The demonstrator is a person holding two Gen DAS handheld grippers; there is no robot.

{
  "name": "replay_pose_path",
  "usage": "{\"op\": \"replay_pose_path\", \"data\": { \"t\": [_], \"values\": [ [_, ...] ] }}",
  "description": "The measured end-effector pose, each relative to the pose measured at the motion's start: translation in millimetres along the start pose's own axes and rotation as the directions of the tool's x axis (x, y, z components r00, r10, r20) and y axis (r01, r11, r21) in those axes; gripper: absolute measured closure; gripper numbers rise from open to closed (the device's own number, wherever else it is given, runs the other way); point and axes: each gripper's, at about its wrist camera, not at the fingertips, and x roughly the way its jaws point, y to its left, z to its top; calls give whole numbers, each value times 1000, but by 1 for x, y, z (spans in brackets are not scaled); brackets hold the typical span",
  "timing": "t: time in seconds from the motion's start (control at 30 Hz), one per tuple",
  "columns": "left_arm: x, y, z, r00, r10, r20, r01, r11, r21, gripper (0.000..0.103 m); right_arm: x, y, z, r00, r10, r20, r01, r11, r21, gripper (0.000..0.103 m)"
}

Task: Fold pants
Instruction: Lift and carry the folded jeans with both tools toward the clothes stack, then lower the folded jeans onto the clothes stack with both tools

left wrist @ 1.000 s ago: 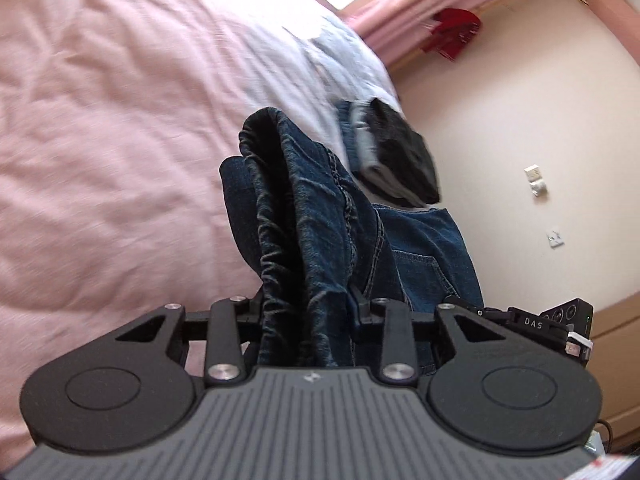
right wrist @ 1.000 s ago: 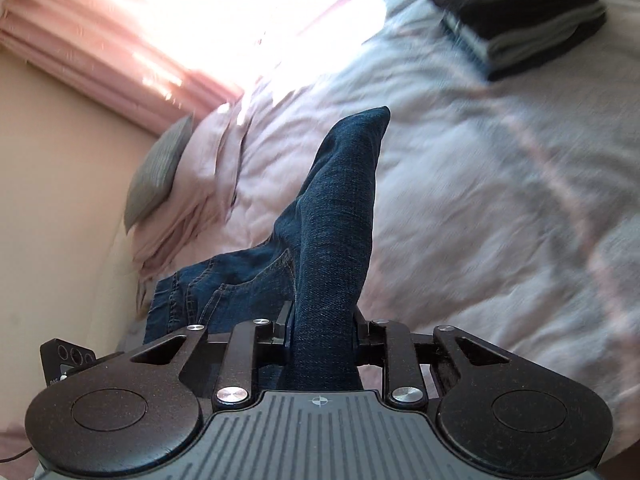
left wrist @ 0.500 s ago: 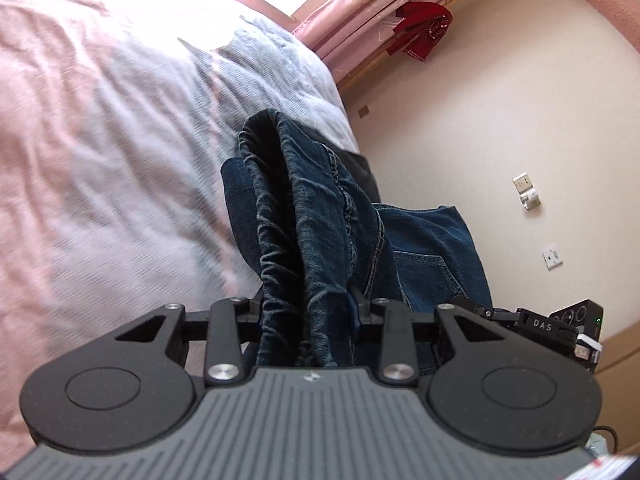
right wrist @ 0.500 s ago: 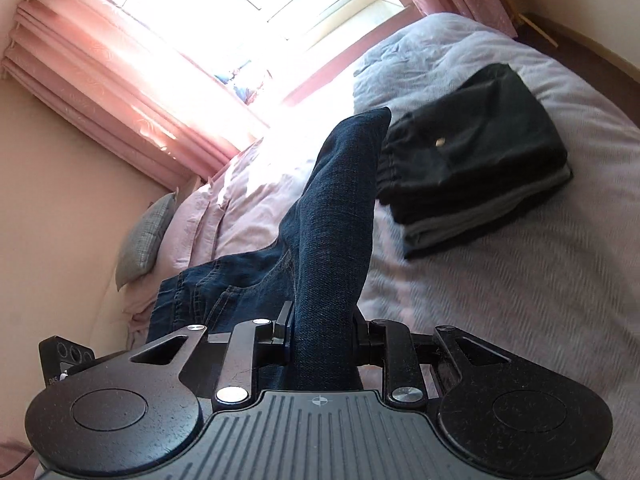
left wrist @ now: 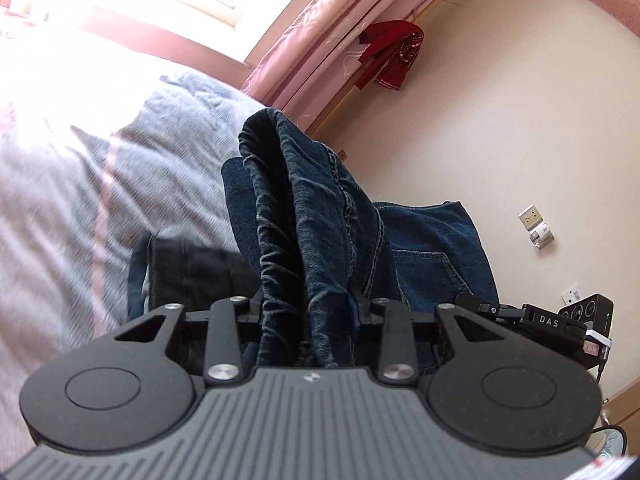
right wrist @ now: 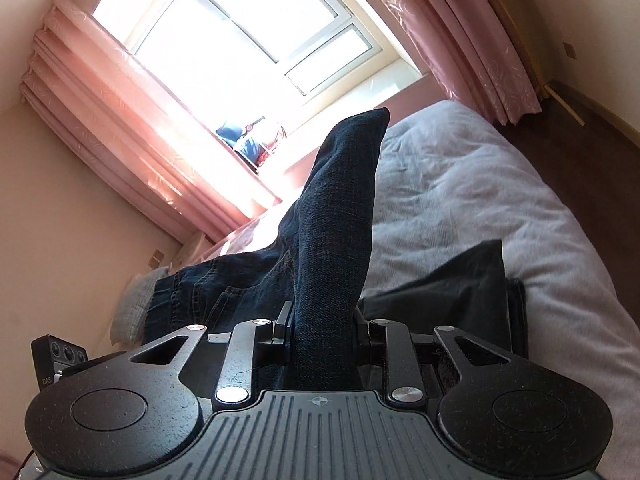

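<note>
Now we have the jeans (left wrist: 316, 216) pinched in both grippers and well off the bed (left wrist: 80, 184), and the big change from a second ago is where we are relative to the stack of folded dark clothes (right wrist: 448, 280). A second back that stack sat far up the bed, well apart from us; half a second ago it was near, and at this moment it lies just under and beyond our fingers in both wrist views, half hidden by the denim.

Neither grip has altered across the three moments. Our left gripper (left wrist: 310, 308) is clamped on a thick, gathered bunch of the jeans (the puckered edge looks like a waistband, though we cannot be sure), and our right gripper (right wrist: 320, 324) is closed on a flat, smooth fold of the leg that stands up past the fingers. From the left view the rest of the jeans, back pocket showing, spans across toward the other gripper (left wrist: 560, 320), so the garment hangs between us as one folded bundle.

Behind it the view has swung too: the window (right wrist: 248, 40) and pink curtains (left wrist: 312, 52) now fill much of the background where a second ago there was mostly bedding.

Our reading is that the folding itself is largely done and this is the carry to the stack. What remains, we judge, is lowering the bundle squarely onto the stack and letting go with both hands together, so the fold does not slide open or drag the top garment askew.
</note>
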Motion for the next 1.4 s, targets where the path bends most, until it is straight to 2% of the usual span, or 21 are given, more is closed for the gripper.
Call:
{"op": "replay_pose_path", "data": {
  "t": [0.2,0.47,0.67,0.77,0.87,0.93,1.03,1.13,1.2,1.27,1.3,1.33,1.4],
  "values": [
    [50,17,15,1000,13,-26,-13,1000,-6,74,39,-40,13,999,-11,-32,12,1000,29,82],
    [105,65,0,993,39,-114,-43,999,-31,74,86,-96,-13,996,-38,-85,48,992,113,82],
    [135,93,-10,987,45,-154,-52,998,-41,74,112,-122,-24,992,-55,-114,70,989,133,82],
    [150,106,-17,985,54,-163,-59,998,-24,71,127,-130,-31,985,-109,-130,123,988,99,80],
    [161,121,-27,981,104,-163,-104,995,7,60,143,-134,-40,958,-237,-161,250,966,64,64],
    [158,127,-31,982,114,-154,-113,993,10,56,139,-131,-45,957,-257,-138,266,963,53,59],
    [140,122,-30,979,154,-134,-147,987,61,46,117,-111,-49,946,-320,-49,320,947,-12,50],
    [110,113,-26,974,213,-79,-208,976,72,46,92,-88,-56,934,-356,26,357,932,-64,50],
    [90,99,-27,967,248,-52,-243,966,86,51,80,-71,-67,926,-372,64,378,919,-111,50],
    [74,77,-33,966,258,-20,-253,956,146,62,76,-47,-83,913,-399,87,408,889,-207,50],
    [68,62,-38,963,271,5,-267,944,192,64,76,-37,-92,903,-417,97,428,868,-252,53],
    [65,50,-44,964,264,29,-263,935,238,67,78,-29,-102,898,-429,98,438,850,-293,60],
    [71,33,-54,962,273,25,-267,913,309,74,90,-20,-122,881,-467,75,461,811,-361,71]
  ]
}}
